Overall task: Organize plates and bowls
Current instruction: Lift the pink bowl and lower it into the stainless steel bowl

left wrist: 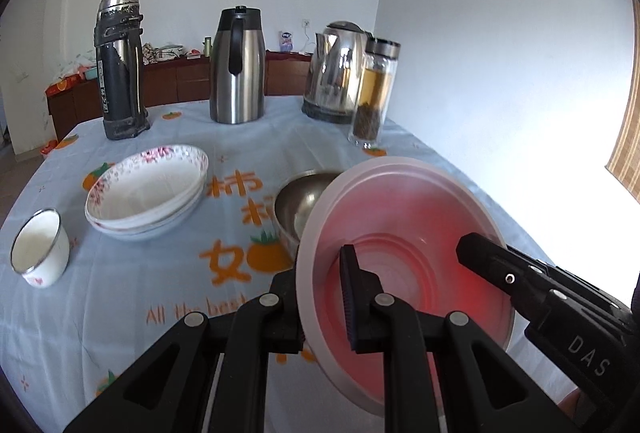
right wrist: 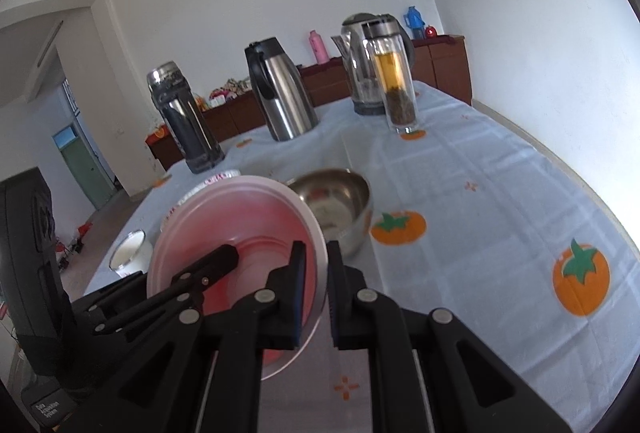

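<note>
Clamped on opposite sides of its rim, a pink plastic bowl [left wrist: 404, 233] is held tilted above the desk [left wrist: 224, 161], which is covered with a pale blue cloth printed with orange fruit. The jaws of the left gripper [left wrist: 320, 297] are nearly closed on the bowl's near left rim, one pad inside and one outside the wall. The jaws of the right gripper [right wrist: 318, 285] are likewise pinched almost shut on the bowl's right rim. Just behind the pink bowl, a steel bowl [left wrist: 300, 201] is seen resting on the cloth. Farther left, a stack of white floral bowls [left wrist: 148, 189] is set, and an enamel cup [left wrist: 38, 247] stands near the left edge. Along the far side of the desk, a dark worn flask [left wrist: 120, 65], a steel thermos jug [left wrist: 238, 67], an electric kettle [left wrist: 334, 73] and a glass tea bottle [left wrist: 372, 93] are lined up upright.
</note>
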A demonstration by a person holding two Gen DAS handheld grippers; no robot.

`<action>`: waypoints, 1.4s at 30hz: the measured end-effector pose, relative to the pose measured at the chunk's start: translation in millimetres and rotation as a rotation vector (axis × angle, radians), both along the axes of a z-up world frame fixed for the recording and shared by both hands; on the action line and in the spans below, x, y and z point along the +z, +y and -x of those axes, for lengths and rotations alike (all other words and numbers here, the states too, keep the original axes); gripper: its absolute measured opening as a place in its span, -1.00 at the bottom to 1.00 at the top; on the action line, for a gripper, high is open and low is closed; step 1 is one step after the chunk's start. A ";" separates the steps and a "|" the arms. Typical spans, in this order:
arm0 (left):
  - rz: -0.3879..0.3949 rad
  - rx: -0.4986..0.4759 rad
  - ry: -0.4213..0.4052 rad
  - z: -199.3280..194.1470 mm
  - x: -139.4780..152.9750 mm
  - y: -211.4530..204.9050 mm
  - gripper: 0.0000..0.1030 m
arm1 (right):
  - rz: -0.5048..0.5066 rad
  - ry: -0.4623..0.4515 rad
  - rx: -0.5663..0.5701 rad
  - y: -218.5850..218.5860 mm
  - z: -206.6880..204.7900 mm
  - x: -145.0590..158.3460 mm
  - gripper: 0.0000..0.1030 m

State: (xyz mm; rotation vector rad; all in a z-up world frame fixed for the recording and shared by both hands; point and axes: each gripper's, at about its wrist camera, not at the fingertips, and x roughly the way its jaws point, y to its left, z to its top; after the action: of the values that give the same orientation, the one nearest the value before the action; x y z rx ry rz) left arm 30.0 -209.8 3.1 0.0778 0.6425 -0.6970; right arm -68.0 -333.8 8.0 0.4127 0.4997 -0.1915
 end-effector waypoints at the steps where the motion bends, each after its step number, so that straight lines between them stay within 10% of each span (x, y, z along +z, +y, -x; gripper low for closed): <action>1: 0.004 0.005 -0.002 -4.6 1.9 -1.4 -0.68 | -0.001 -0.007 -0.003 -1.5 -4.2 2.7 -0.81; 42: -0.118 0.062 0.095 -93.6 -43.4 -69.9 -0.64 | -0.007 0.100 -0.078 -49.6 -94.6 -37.6 -0.76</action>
State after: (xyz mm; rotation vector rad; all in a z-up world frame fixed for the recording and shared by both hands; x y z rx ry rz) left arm 123.6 -279.7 -40.3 0.1341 0.7739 -0.6050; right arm 26.6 -383.4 -29.6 0.4309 0.5829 -0.2867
